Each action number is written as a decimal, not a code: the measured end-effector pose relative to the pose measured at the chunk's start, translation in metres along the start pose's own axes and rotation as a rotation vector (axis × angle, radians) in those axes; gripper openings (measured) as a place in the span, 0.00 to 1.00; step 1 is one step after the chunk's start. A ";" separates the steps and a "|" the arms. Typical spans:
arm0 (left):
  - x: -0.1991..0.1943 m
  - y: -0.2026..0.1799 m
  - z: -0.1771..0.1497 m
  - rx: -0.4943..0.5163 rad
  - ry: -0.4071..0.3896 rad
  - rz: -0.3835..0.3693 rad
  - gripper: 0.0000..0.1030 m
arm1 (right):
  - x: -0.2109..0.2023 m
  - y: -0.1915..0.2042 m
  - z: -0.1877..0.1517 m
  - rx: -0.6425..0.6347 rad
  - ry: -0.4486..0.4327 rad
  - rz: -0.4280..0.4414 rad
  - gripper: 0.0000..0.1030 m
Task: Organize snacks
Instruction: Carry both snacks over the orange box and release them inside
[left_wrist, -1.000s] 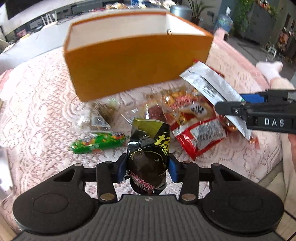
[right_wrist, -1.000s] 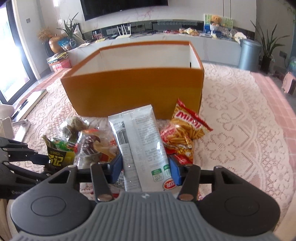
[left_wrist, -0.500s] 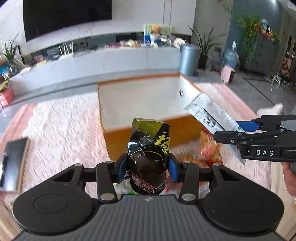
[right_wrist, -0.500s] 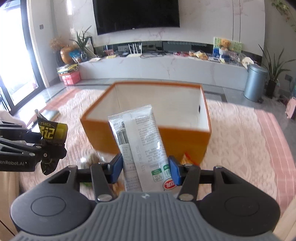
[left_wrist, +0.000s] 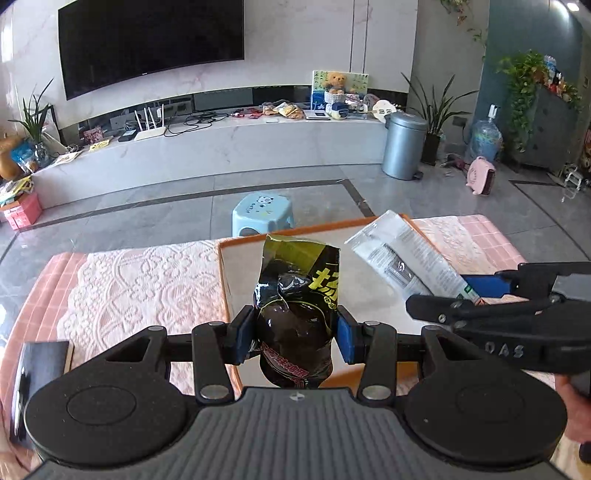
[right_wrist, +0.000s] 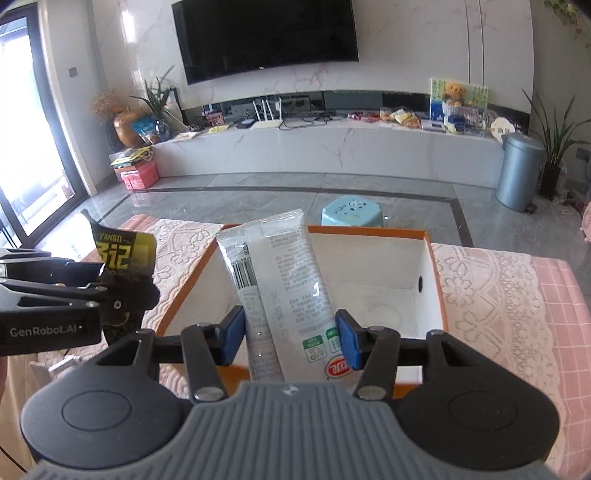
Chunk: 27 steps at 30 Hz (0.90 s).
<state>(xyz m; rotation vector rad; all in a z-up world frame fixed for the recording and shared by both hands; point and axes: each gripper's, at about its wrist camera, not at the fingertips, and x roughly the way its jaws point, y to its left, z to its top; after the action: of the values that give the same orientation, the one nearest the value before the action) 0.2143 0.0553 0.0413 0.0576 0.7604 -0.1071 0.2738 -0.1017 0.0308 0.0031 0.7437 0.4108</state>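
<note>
My left gripper (left_wrist: 293, 338) is shut on a black and yellow snack packet (left_wrist: 295, 306), held upright over the near left part of the orange box (left_wrist: 223, 280). My right gripper (right_wrist: 291, 341) is shut on a long white snack packet (right_wrist: 284, 291), held over the box's white inside (right_wrist: 384, 306). From the left wrist, the right gripper (left_wrist: 476, 295) shows at the right with the white packet (left_wrist: 402, 254) sticking up from it. The right wrist sees the left gripper (right_wrist: 110, 291) at its left, with the black and yellow packet (right_wrist: 123, 253) in it.
The box stands on a lace cloth (left_wrist: 147, 280) over a pink table (right_wrist: 561, 295). A dark flat object (left_wrist: 40, 362) lies at the table's left edge. Beyond the table a light blue stool (left_wrist: 262, 214) stands on the grey floor. A hand (left_wrist: 572, 410) shows at the right edge.
Both grippers have risen from the snack pile with their packets and moved forward over the open box. The pile of loose snacks has dropped out of view.
</note>
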 end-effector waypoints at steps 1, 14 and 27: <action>0.003 0.000 0.000 0.006 0.003 0.014 0.49 | 0.008 0.000 0.003 0.000 0.008 -0.008 0.50; 0.097 -0.002 0.008 0.133 0.161 0.133 0.50 | 0.126 -0.008 0.025 -0.058 0.180 -0.092 0.49; 0.129 -0.026 -0.007 0.348 0.240 0.192 0.51 | 0.187 -0.020 0.006 -0.019 0.419 -0.090 0.50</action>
<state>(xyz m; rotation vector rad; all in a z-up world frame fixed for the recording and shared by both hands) 0.2986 0.0203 -0.0532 0.4802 0.9653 -0.0494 0.4092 -0.0514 -0.0905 -0.1373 1.1481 0.3348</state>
